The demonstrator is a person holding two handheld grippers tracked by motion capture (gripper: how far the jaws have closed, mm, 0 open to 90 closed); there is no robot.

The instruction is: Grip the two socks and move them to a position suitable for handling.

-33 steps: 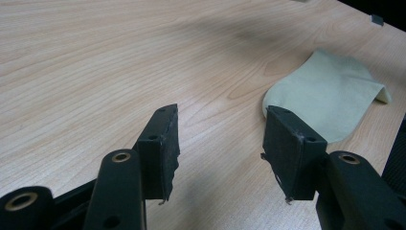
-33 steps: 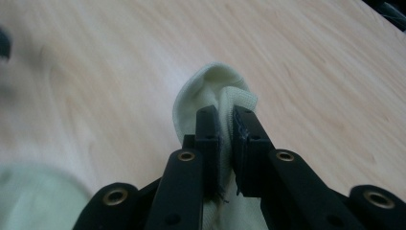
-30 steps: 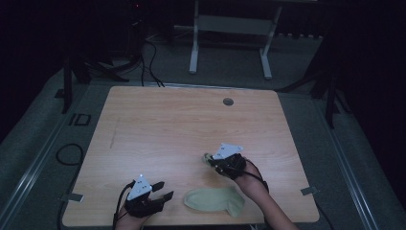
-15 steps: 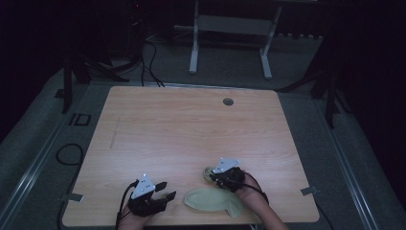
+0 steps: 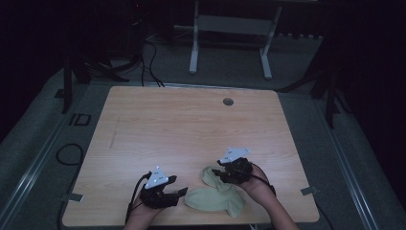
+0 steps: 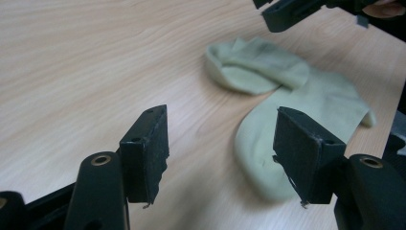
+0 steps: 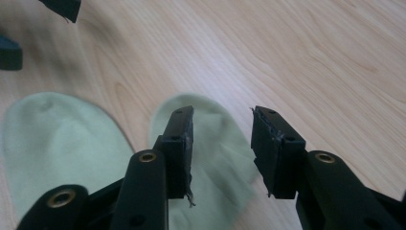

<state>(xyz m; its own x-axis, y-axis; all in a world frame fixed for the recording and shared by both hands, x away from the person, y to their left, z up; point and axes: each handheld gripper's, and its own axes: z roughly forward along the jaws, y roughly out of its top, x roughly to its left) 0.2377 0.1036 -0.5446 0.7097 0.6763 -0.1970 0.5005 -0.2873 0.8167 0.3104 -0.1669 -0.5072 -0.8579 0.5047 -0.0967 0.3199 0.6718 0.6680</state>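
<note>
— What is seen on the table (image 5: 191,129)?
— A pale green sock (image 5: 215,194) is laid flat near the front edge, right of the middle.
— How is it posed?
— It is bent. One part is stretched along the front edge, its rounded end (image 6: 261,153) pointed left. The other part (image 6: 258,67) is folded back toward the far side, where the cloth is bunched and doubled over.
— And its state?
— It is limp and creased, with no pattern seen on it (image 7: 57,139).
</note>
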